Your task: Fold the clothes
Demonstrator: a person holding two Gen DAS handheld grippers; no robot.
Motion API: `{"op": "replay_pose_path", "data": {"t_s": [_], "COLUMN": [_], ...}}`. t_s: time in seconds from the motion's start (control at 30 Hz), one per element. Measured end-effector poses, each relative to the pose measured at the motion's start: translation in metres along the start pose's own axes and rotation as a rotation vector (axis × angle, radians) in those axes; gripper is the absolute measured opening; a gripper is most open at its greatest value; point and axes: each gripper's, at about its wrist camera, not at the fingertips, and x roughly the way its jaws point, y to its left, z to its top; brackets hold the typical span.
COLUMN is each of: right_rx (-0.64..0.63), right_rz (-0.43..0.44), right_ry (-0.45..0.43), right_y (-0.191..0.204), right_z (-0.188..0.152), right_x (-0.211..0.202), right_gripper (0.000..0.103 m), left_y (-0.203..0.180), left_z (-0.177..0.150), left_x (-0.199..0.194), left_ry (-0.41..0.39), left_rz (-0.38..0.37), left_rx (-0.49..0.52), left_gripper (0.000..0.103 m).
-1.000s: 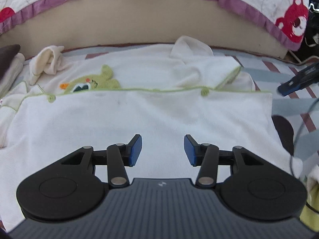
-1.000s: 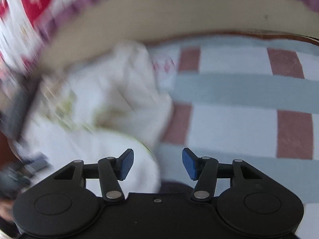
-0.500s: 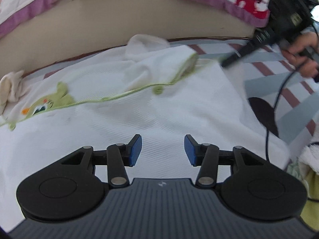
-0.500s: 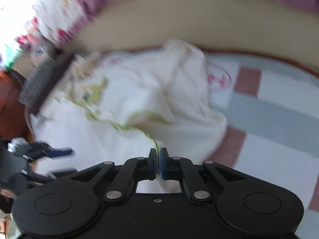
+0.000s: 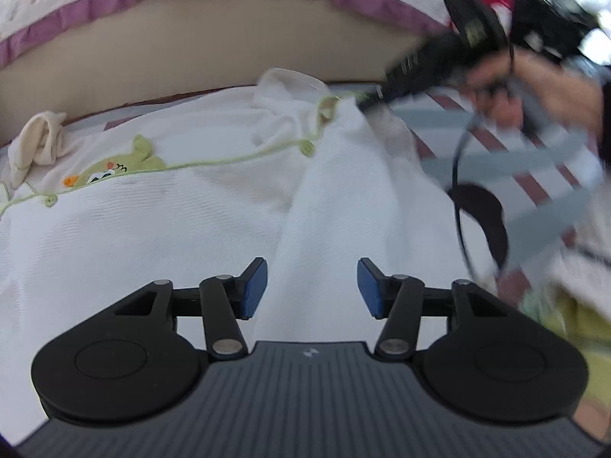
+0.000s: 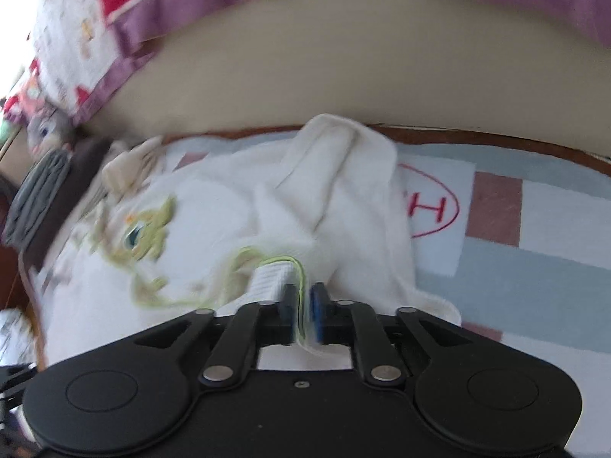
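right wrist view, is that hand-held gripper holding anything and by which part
The right hand-held gripper has the white garment by its green-trimmed edge, a fold of cloth between the pads as the jaws are opening. The left hand-held gripper holds nothing.

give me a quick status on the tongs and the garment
Left tongs opening, nothing between them, over the white knit baby garment with green trim. Right tongs opening, green-trimmed edge between the pads. Nothing in the way.
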Motion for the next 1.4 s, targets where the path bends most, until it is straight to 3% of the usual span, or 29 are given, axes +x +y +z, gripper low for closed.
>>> {"op": "replay_pose_path", "data": {"t_s": [0.03,0.07,0.13,0.2,0.33,0.47,0.5,0.53,0.57,0.7,0.83,0.93,1.0,1.1,1.17,1.2,1.33,1.4], "right_rx": [-0.052,-0.116,-0.233,-0.269,-0.167,-0.020,-0.001,0.017,0.032,0.035,-0.003,0.045,0.081,0.154,0.164,0.133,-0.136,-0.221], "right_rz": [0.042,0.086,0.120,0.140,0.177,0.163,0.156,0.143,0.146,0.253,0.282,0.311,0.340,0.389,0.407,0.390,0.239,0.224], "right_ry": [0.028,0.057,0.110,0.137,0.160,0.132,0.119,0.103,0.083,-0.020,0.025,0.067,0.086,0.134,0.163,0.164,0.164,0.183], "right_y": [0.006,0.013,0.018,0.016,-0.003,-0.008,-0.004,0.001,0.005,0.026,0.047,0.049,0.043,0.029,0.020,0.020,0.033,0.037], "right_z": [0.000,-0.001,-0.011,-0.033,-0.096,-0.147,-0.151,-0.155,-0.156,-0.144,-0.117,-0.112,-0.116,-0.125,-0.129,-0.130,-0.134,-0.136], "right_x": [-0.011,-0.023,-0.043,-0.058,-0.061,-0.045,-0.042,-0.039,-0.039,-0.045,-0.028,-0.010,-0.006,-0.004,-0.006,-0.009,-0.020,-0.015], "right_gripper": [0.060,0.073,0.073,0.073,0.073,0.073,0.071,0.050,0.007,0.005,0.005,0.005,0.009,0.016,0.048,0.053,0.056,0.056], "left_y": [-0.002,-0.004,-0.006,-0.007,-0.014,-0.032,-0.036,-0.039,-0.042,-0.046,-0.049,-0.058,-0.061,-0.045,-0.030,-0.026,-0.017,-0.010], "left_z": [-0.007,-0.013,-0.025,-0.034,-0.041,-0.041,-0.041,-0.040,-0.039,-0.023,-0.009,-0.009,-0.014,-0.021,-0.023,-0.023,-0.023,-0.024], "left_x": [-0.002,-0.004,-0.005,-0.006,-0.008,-0.006,-0.004,-0.001,0.003,0.015,0.029,0.048,0.056,0.064,0.069,0.068,0.065,0.067], "left_ry": [0.019,0.037,0.068,0.085,0.101,0.048,0.031,0.007,-0.018,-0.054,-0.035,0.033,0.055,0.083,0.112,0.114,0.121,0.121], "left_rz": [-0.009,-0.017,-0.024,-0.038,-0.121,-0.146,-0.145,-0.131,-0.114,-0.144,-0.248,-0.245,-0.215,-0.229,-0.256,-0.243,-0.205,-0.220], "left_rx": [0.025,0.048,0.080,0.101,0.154,0.236,0.249,0.254,0.250,0.170,0.089,0.104,0.109,-0.012,-0.125,-0.138,-0.127,-0.172], "left_gripper": [0.056,0.056,0.056,0.056,0.066,0.068,0.067,0.064,0.062,0.059,0.060,0.060,0.058,0.004,0.002,0.002,0.002,0.002]}}
